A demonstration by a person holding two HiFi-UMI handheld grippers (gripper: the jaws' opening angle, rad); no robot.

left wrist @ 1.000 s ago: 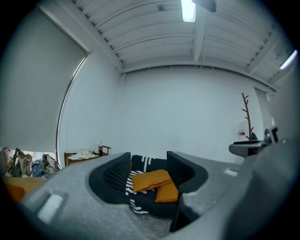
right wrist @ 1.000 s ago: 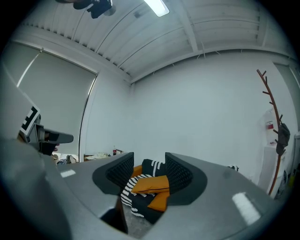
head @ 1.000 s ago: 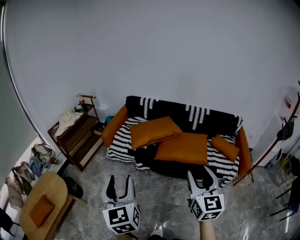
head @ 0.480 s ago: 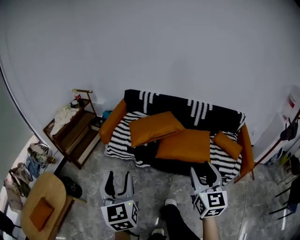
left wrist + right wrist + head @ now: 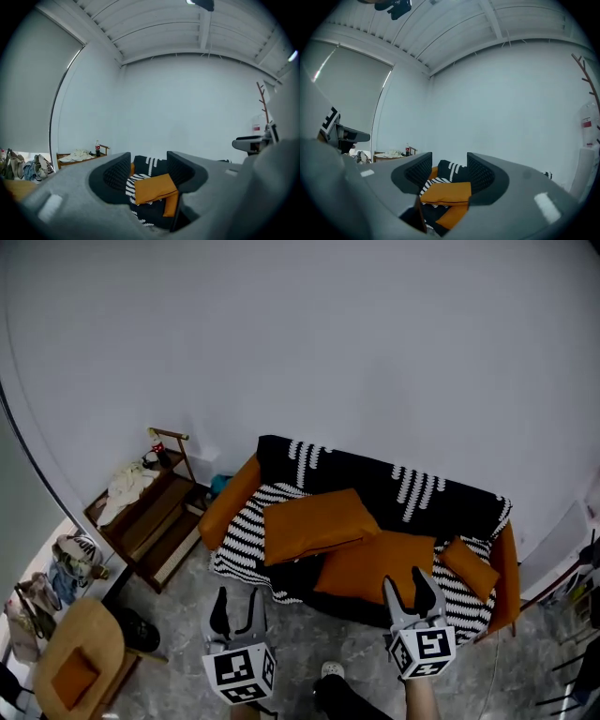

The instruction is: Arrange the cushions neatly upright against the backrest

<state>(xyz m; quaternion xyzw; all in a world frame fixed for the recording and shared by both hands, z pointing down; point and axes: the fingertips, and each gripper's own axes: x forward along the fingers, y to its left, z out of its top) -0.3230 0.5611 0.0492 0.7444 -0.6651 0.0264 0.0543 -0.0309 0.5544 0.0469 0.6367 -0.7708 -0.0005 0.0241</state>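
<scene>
Grey left gripper (image 5: 237, 602), right gripper (image 5: 408, 585) level, fingers (image 5: 221, 611) apart, facing sofa (image 5: 356, 479).

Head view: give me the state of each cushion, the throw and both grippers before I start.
Middle cushion: lying flat, not upright.
Large left cushion: lying flat, its edge over the middle one.
Small right cushion: lying down at the right end of the sofa.
Striped throw: draped over the sofa.
Left gripper: jaws apart, empty.
Right gripper: jaws apart, empty.
</scene>
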